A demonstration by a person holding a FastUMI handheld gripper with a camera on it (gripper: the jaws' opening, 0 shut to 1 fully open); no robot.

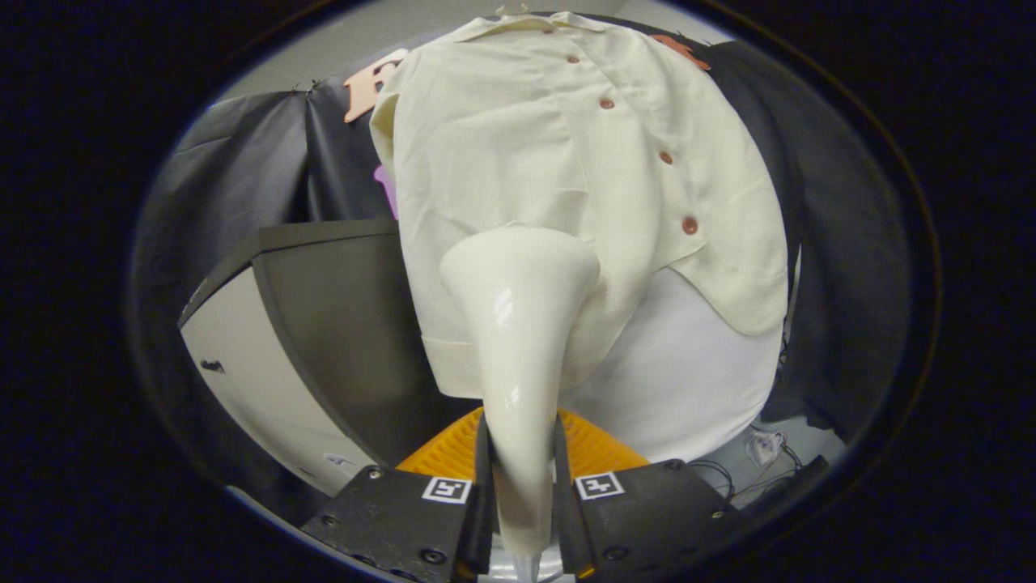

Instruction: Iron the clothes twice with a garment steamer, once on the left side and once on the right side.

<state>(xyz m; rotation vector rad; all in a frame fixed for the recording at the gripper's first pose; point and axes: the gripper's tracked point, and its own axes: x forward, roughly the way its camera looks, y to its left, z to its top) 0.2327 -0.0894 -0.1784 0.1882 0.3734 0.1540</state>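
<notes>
Gripper view: garment steamer (518,340) pinched between both fingers of gripper (522,486), one finger pressed on each side of its narrow handle end. Smooth, glossy, cream-white body, slim at the fingers and flared to a broad rounded head at the far end. Long axis ran straight ahead along the fingers, head aimed away from the camera toward the shirt (566,178). Head lay against or just in front of the lower front of that shirt, near the hem; actual contact could not be told. Shirt cream, loosely woven, hung upright from its collar, with a row of reddish-brown buttons (689,225) down the placket, beside the steamer head. Lower hem curved, one folded cuff or hem band seen just beside the steamer's shaft. White board or pad (688,380) behind the shirt's lower part, showing below the hem. Orange ribbed piece (595,449) just ahead of the fingers, behind the steamer's handle. Dark grey panel (340,324) beside the shirt, well apart from the steamer. Black cloth wall (842,243) beyond everything. Thin cables (761,453) low by the white pad.
</notes>
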